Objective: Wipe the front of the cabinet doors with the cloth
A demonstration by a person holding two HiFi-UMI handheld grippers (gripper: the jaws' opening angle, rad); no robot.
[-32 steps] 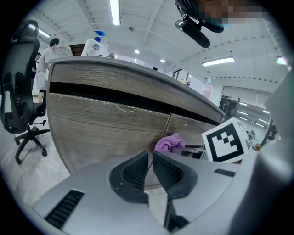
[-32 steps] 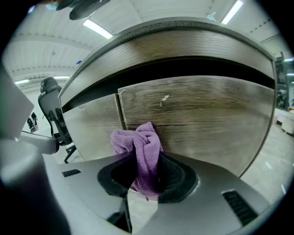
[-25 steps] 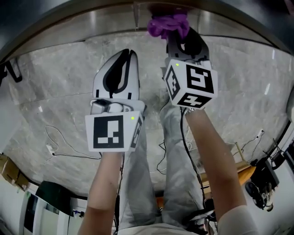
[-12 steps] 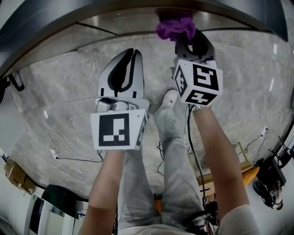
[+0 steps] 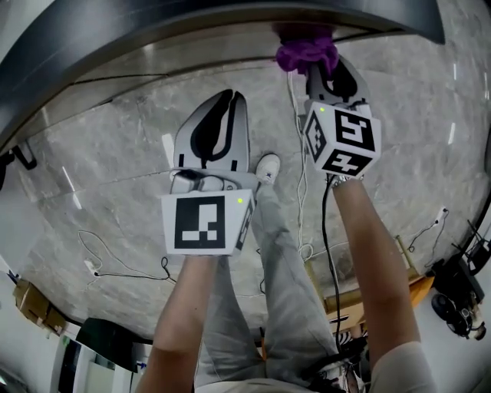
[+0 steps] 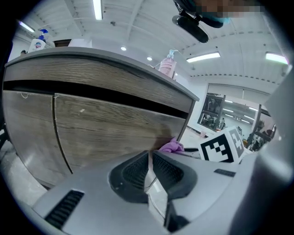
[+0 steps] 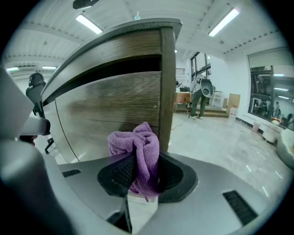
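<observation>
My right gripper [image 5: 326,67] [image 7: 143,169] is shut on a bunched purple cloth [image 5: 306,54] [image 7: 136,151]. The cloth is pressed against the wood-grain cabinet door [image 7: 119,110] near its right edge [image 7: 166,87]. In the head view the cabinet front [image 5: 192,54] runs along the top, under a dark countertop [image 5: 153,23]. My left gripper [image 5: 222,123] [image 6: 149,170] is shut with nothing in it and hangs in front of the doors [image 6: 105,133], short of touching them. From the left gripper view the purple cloth [image 6: 172,147] shows at the door's right side.
A pink pump bottle [image 6: 167,66] and a spray bottle [image 6: 39,41] stand on the countertop. A marble floor [image 5: 115,169] lies below with loose cables [image 5: 123,269]. A person's legs and a white shoe [image 5: 267,166] are beneath the grippers. Equipment stands at the lower right [image 5: 456,284].
The right gripper with the cloth has slid rightwards along the cabinet front towards its right edge. The left gripper has drifted the same way, still shut and empty.
</observation>
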